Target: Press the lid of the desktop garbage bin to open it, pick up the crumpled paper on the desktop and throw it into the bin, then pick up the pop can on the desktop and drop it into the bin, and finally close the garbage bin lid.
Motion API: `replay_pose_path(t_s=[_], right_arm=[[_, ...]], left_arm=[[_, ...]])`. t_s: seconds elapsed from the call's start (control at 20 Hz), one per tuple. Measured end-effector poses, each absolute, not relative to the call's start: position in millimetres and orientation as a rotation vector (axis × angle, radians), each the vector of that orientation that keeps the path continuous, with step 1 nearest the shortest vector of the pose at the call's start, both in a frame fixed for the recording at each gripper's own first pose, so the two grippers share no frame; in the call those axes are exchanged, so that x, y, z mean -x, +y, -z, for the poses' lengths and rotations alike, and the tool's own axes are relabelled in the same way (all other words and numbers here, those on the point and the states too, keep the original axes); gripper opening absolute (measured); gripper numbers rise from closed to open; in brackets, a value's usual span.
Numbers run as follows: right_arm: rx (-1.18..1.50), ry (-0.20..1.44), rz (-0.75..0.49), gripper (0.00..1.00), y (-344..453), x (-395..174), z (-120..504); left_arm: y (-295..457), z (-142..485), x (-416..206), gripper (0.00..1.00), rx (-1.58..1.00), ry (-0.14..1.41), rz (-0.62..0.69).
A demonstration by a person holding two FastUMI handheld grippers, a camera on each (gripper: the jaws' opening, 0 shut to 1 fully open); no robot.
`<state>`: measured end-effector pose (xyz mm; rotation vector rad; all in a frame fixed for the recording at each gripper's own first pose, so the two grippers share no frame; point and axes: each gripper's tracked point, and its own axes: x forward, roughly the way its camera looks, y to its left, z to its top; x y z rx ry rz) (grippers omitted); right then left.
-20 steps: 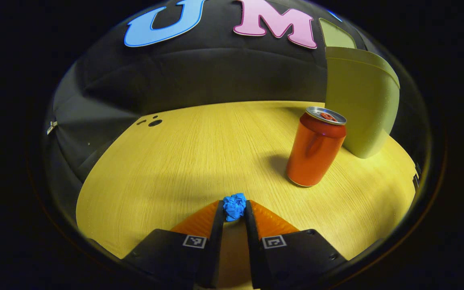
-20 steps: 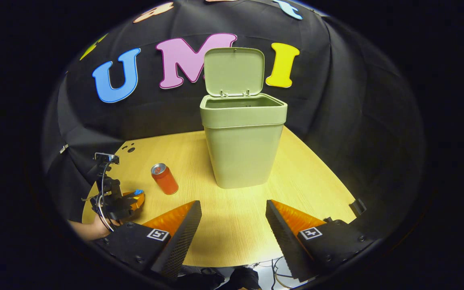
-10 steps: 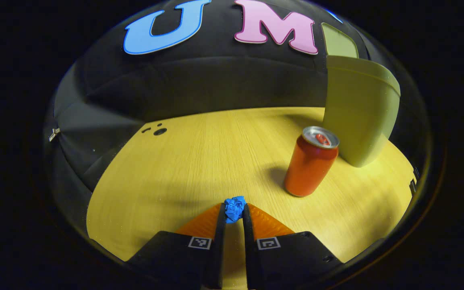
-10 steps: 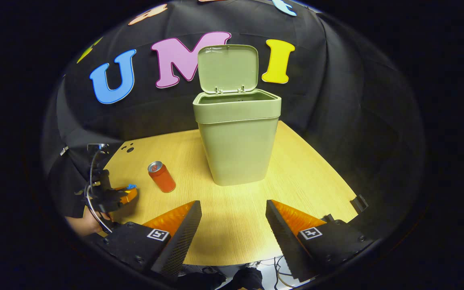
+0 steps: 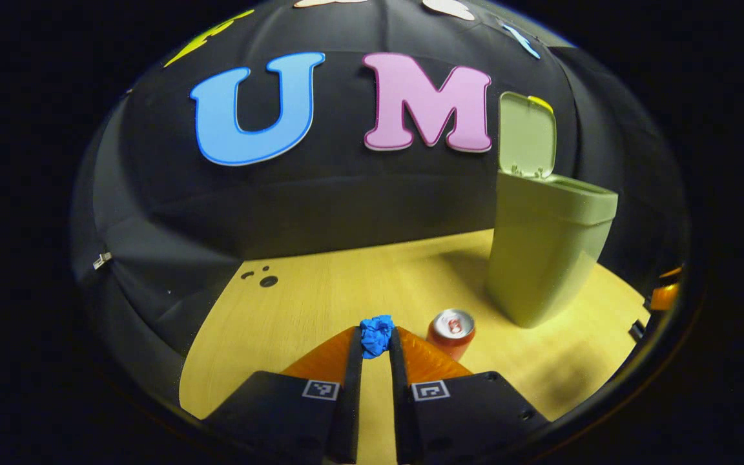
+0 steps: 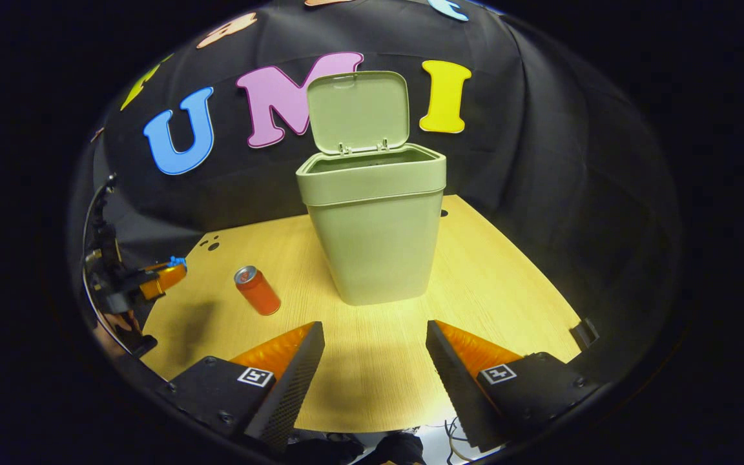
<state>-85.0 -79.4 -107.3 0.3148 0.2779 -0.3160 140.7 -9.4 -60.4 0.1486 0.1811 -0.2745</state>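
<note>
Left tongs pinch the crumpled paper at their tips, above the desk; right tongs are spread. Light, soft paper needs little squeeze. Likely slippery, easily dented, the can wants a mid-body grip beside the bin.

Warm overhead light falls brightly on the wooden worktop while the surroundings stay dim, soft shadows lie beside the bin and the pop can, both views are sharp, and fisheye distortion curves the worktop's edges strongly.
</note>
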Motion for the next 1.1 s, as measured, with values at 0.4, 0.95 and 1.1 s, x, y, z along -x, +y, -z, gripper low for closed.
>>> replay_pose_path(t_s=[0.4, 0.95, 1.1], right_arm=[[-0.370, 0.256, 0.311, 0.99, -124.0, 86.5, 110.2], [-0.359, 0.260, 0.201, 1.00, -149.2, 70.1, 117.2], [-0.335, 0.261, 0.162, 0.99, -154.3, 61.4, 117.8]], left_arm=[[-91.3, -34.0, -139.1, 0.26, -0.122, 0.063, 0.333], [-235.9, -76.7, -142.0, 0.26, -0.052, 0.019, 0.516], [-270.7, -76.5, -147.2, 0.23, -0.080, 0.027, 0.557]])
